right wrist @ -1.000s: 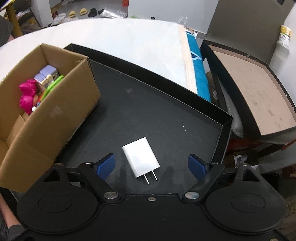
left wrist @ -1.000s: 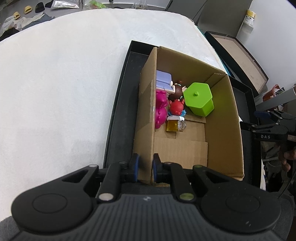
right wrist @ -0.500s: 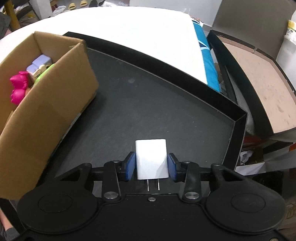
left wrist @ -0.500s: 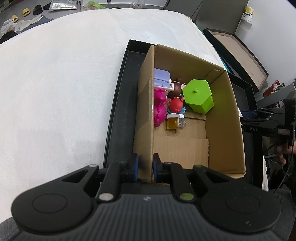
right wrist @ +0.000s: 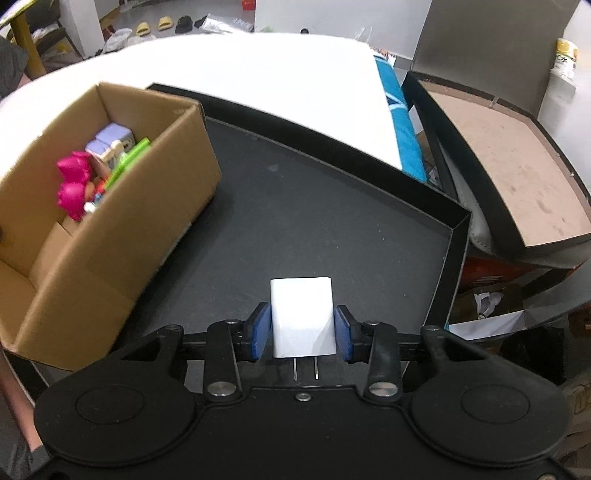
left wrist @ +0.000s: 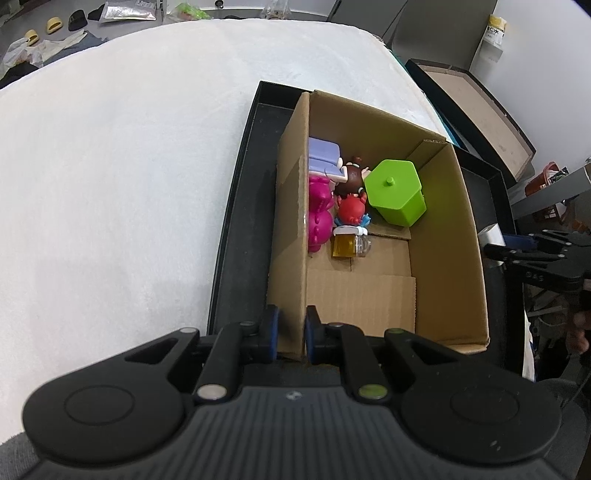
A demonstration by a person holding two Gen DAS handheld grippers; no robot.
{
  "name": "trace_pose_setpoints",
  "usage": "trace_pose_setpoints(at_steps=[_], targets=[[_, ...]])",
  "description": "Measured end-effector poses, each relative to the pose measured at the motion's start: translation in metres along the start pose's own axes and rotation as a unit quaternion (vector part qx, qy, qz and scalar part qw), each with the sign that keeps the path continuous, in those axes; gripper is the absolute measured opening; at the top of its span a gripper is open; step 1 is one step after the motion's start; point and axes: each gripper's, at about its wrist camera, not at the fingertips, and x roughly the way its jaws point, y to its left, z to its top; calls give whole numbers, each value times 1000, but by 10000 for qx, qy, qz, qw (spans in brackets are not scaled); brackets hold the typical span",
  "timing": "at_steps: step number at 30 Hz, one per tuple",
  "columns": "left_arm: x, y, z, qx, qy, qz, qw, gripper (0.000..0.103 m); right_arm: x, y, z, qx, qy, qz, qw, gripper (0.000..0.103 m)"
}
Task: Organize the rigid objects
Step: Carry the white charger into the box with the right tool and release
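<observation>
My left gripper (left wrist: 290,334) is shut on the near left wall of a cardboard box (left wrist: 291,206) that stands in a black tray (left wrist: 236,206). In the box lie a green hexagonal container (left wrist: 397,192), a pink toy (left wrist: 319,218), a red figure (left wrist: 351,210), a purple block (left wrist: 323,155) and a small amber bottle (left wrist: 345,243). My right gripper (right wrist: 301,332) is shut on a white plug charger (right wrist: 302,321), prongs toward me, held above the tray floor (right wrist: 314,221) to the right of the box (right wrist: 122,229). The right gripper also shows at the left wrist view's right edge (left wrist: 524,247).
The tray sits on a white cloth-covered table (left wrist: 129,166). A second black-rimmed tray with a brown floor (right wrist: 509,173) stands past the table's right side, beside a blue strip (right wrist: 400,118). Shoes and bags lie on the floor far behind (right wrist: 159,26).
My right gripper closed on the white charger and lifted it off the tray floor. My left gripper kept its hold on the box wall.
</observation>
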Motion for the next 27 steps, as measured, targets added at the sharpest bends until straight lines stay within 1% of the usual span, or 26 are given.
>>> trace_pose_setpoints(at_steps=[11, 20, 27], targets=[[-3, -2, -2, 63, -56, 46, 10000, 12, -39, 8, 9, -11, -299, 48, 9995, 37], [-7, -1, -4, 90, -127, -7, 9999, 12, -59, 18, 17, -139, -395, 131, 9990, 37], [-10, 1, -5, 65, -205, -76, 9997, 12, -75, 33, 27, -301, -496, 205, 9981, 37]])
